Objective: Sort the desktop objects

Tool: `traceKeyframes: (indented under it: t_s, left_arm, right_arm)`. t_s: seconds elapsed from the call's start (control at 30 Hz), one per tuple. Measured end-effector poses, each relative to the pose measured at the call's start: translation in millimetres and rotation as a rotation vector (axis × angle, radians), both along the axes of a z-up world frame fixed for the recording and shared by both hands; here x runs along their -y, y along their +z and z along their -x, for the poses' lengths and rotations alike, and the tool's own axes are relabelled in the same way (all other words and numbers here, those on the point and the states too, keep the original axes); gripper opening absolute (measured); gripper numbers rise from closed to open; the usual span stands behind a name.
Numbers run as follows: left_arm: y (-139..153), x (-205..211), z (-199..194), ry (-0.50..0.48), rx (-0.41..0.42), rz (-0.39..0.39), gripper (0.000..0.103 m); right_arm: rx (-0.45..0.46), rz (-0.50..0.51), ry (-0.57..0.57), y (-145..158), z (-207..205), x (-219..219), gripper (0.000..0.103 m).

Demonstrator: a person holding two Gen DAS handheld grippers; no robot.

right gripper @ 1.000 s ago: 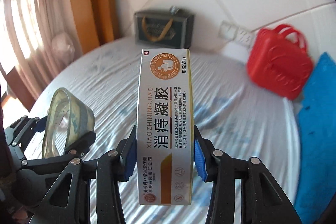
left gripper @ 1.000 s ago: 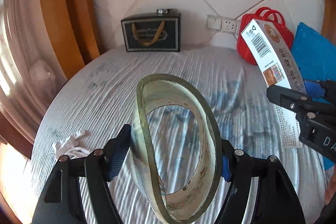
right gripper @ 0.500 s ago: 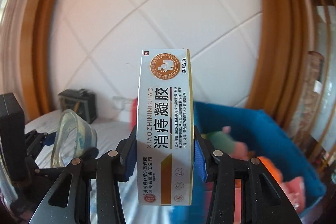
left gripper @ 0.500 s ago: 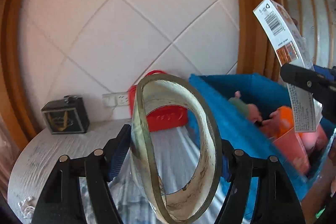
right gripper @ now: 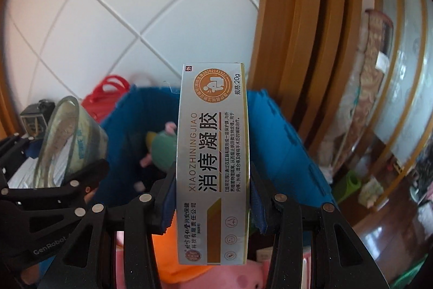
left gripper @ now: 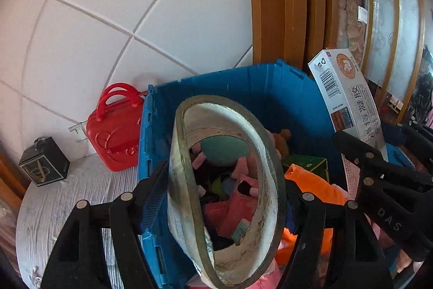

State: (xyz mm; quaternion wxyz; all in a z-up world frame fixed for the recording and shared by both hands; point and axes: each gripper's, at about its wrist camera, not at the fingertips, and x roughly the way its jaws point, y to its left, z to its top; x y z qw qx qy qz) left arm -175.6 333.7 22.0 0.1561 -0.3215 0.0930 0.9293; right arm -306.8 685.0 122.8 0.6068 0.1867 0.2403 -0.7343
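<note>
Left claw: pinches the tape roll across its width, pads on the two outer faces, the hoop standing on edge.
Right claw: pinches the box by its long side walls, low down, the box upright.
Where: both things hang over the blue bin, which is full of soft toys and bits; the bin stands at the right end of the surface, the red case just to its left.
Tape roll: likely light; a thin hoop that looks squeezed oval, so it gives under pressure. A grip across the rim suits it.
Box: light cardboard, glossy and probably slippery; its walls would dent, so a hold near an end is stiffer.
</note>
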Motion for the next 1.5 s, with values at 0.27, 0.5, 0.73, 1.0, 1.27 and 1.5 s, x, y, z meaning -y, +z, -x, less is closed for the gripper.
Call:
traceKeyframes:
  t_s: [0.27, 0.5, 0.73, 1.0, 1.27, 1.5]
  left_arm:
    - [-10, -16, 5, 0.013, 0.049, 0.022, 0.073]
    - [-5, -10, -3, 0.019, 0.0, 0.027, 0.076]
    - [14, 15, -33, 0.031, -0.075, -0.006, 0.076]
    - [36, 63, -117, 0.045, -0.262, -0.141, 0.1]
    - [25, 98, -156, 0.026, -0.261, -0.154, 0.102]
    - [12, 119, -165, -0.017, -0.161, -0.136, 0.102]
  right_arm:
    - [0.015, -0.105, -0.008, -23, 32, 24, 0.045]
    - [0.036, -0.132, 0.008, -34, 53, 33, 0.057]
    - [0.017, -0.09, 0.0, -21, 53, 14, 0.102]
    - [0.012, 0.031, -0.004, -1, 34, -66, 0.103]
    - [-0.017, 0.08, -0.072, -5, -12, -132, 0.103]
    - [-0.021, 0.072, -0.138, -12, -39, -151, 0.103]
